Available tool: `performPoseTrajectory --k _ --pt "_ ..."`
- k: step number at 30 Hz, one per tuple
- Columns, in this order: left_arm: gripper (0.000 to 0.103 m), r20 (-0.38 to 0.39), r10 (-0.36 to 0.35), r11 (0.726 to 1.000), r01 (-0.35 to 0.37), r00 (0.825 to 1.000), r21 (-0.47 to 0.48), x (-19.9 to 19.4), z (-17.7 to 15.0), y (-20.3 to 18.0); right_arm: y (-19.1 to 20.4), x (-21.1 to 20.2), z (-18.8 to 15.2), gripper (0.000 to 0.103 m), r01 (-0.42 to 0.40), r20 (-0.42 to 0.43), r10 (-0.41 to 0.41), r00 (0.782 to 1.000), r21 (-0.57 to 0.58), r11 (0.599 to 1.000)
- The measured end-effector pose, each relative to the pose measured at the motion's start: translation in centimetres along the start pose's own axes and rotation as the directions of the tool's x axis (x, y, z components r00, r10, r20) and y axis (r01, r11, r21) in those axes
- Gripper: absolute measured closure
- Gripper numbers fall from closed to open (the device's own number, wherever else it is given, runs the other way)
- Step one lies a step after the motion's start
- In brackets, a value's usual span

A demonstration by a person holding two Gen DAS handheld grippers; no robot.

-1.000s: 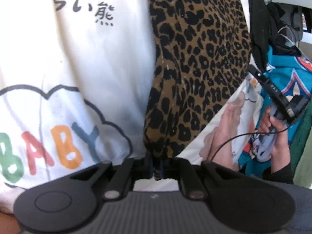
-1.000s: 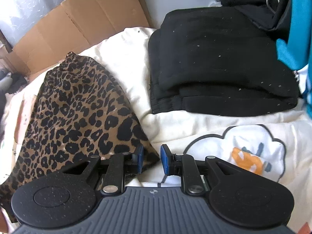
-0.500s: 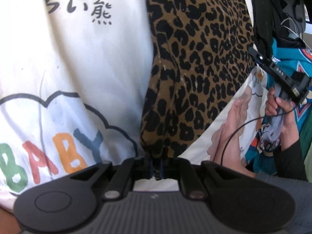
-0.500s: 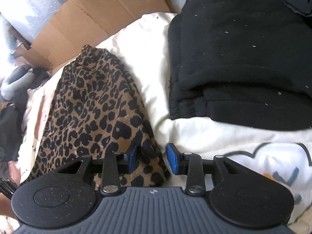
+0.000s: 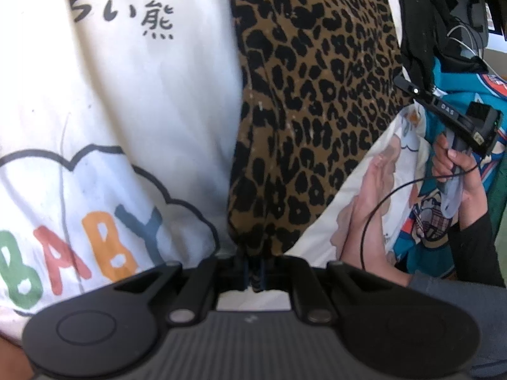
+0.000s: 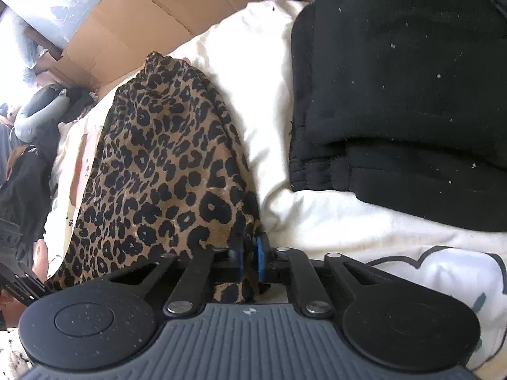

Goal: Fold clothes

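A leopard-print garment (image 5: 313,101) lies stretched over a white printed sheet (image 5: 120,110). My left gripper (image 5: 253,269) is shut on its near corner. In the right wrist view the same leopard-print garment (image 6: 164,171) rises in a hump, and my right gripper (image 6: 249,258) is shut on a fold at its other end, blue pads pinching the cloth. From the left wrist view the right gripper (image 5: 408,87) shows at the garment's far edge, held by a hand (image 5: 456,171).
A folded black garment (image 6: 408,95) lies on the white sheet (image 6: 317,221) to the right. Brown cardboard (image 6: 158,19) stands behind. A teal printed garment (image 5: 443,221) and dark clothes (image 5: 418,25) lie at the right in the left wrist view.
My right gripper moved left onto the leopard-print garment and went from open to shut on its fold. The left gripper kept its hold and barely moved.
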State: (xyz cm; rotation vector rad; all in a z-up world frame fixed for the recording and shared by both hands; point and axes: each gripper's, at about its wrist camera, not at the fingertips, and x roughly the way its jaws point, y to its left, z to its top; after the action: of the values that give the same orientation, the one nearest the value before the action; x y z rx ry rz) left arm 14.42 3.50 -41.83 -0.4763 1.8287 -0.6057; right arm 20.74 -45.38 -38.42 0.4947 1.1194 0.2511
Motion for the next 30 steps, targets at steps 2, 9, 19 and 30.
performPoseTrajectory --k 2,9,19,30 --pt "0.096 -0.002 -0.001 1.000 0.001 1.000 0.002 -0.4 -0.1 -0.3 0.3 -0.6 -0.1 0.100 0.002 0.007 -0.002 1.000 0.018 1.000" --pt "0.096 -0.002 -0.005 1.000 0.005 1.000 0.007 -3.0 -0.2 -0.9 1.0 -2.6 -0.6 0.101 -0.009 0.022 0.007 1.000 0.099 0.995" --pt "0.096 0.012 0.045 0.998 -0.045 0.999 -0.038 -5.7 -0.2 1.2 1.7 -3.0 -2.5 0.101 -0.099 -0.020 0.105 0.994 0.191 0.977" --pt "0.096 -0.002 0.058 0.998 -0.058 0.998 -0.014 -2.9 0.8 2.4 -0.3 0.5 -3.1 0.100 -0.043 -0.085 0.057 0.995 0.159 0.986"
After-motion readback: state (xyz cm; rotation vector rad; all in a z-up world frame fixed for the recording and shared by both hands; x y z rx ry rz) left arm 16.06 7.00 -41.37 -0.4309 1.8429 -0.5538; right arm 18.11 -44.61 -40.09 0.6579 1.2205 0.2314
